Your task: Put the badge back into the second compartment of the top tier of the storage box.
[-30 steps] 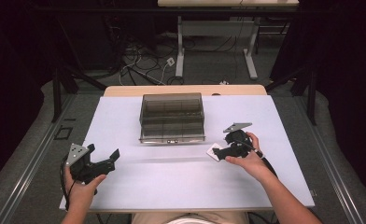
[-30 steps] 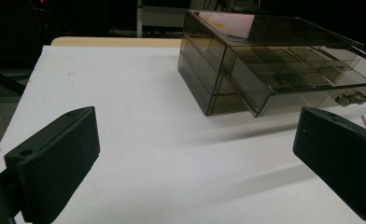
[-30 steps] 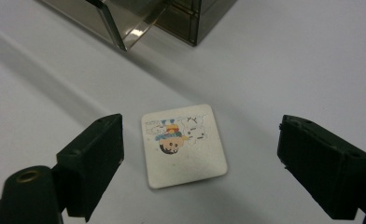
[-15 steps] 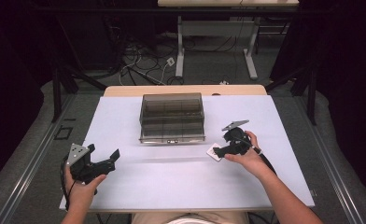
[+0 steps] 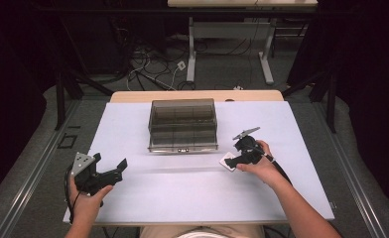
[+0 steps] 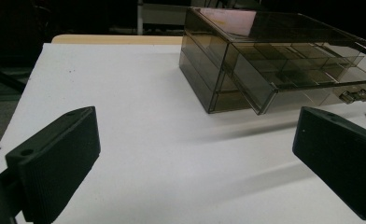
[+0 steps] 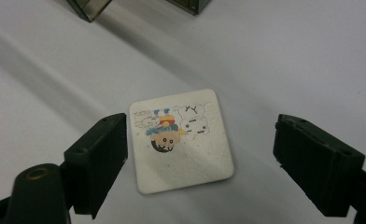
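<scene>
A white square card (image 7: 181,144) with a cartoon picture lies flat on the white table (image 5: 182,198). My right gripper (image 7: 200,140) hangs open just above it, one jaw on each side, the left jaw close to the card's edge. From above, the card (image 5: 228,161) sits right of centre under the right gripper (image 5: 235,159). A smoky clear drawer box (image 5: 182,124) stands at the table's middle back. My left gripper (image 5: 117,168) rests open near the front left corner, pointed at the drawer box (image 6: 246,60), with nothing between the jaws of the left gripper (image 6: 195,140).
One drawer of the box seems to stand slightly out, its small handle (image 6: 355,95) facing me. Beyond the table are a dark floor with cables (image 5: 148,69) and the legs of another desk (image 5: 267,54).
The right gripper has shifted slightly left and closer over the card. The left gripper and the box have stayed put.
</scene>
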`<state>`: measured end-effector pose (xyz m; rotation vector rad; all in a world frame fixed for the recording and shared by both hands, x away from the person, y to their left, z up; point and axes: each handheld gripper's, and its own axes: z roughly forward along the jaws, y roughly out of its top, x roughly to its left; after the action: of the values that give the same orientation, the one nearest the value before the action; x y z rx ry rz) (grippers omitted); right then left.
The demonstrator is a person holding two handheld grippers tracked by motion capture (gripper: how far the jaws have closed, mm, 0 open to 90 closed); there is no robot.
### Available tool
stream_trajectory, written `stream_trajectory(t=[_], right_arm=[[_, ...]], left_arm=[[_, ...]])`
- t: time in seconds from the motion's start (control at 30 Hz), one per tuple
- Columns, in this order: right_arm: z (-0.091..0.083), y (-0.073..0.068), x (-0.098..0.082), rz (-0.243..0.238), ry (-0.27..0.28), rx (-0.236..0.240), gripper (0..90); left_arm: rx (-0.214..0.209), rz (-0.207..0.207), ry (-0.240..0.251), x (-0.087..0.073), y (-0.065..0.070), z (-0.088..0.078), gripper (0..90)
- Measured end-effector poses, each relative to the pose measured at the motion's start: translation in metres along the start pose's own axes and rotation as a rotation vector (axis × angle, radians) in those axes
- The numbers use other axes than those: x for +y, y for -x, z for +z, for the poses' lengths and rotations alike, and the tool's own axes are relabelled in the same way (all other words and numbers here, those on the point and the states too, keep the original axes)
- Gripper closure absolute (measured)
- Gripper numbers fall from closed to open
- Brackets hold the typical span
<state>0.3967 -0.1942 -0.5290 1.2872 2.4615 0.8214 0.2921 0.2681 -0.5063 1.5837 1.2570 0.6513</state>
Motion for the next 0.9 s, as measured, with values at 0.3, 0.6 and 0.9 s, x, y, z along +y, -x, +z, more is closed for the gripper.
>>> stream_trajectory(t=[0.3,0.6,0.9], right_arm=[[0.006,-0.003,0.0,-0.043,-0.022,0.015,22.3],[0.011,-0.002,0.0,-0.08,-0.029,0.037,22.3],[0.017,-0.001,-0.001,-0.085,-0.038,0.045,23.4]], left_arm=[[0.0,-0.004,-0.004,0.0,0.0,0.0,0.9],[-0.001,-0.001,-0.007,0.0,0.0,0.001,1.0],[-0.003,0.0,-0.009,-0.001,0.0,0.002,1.1]])
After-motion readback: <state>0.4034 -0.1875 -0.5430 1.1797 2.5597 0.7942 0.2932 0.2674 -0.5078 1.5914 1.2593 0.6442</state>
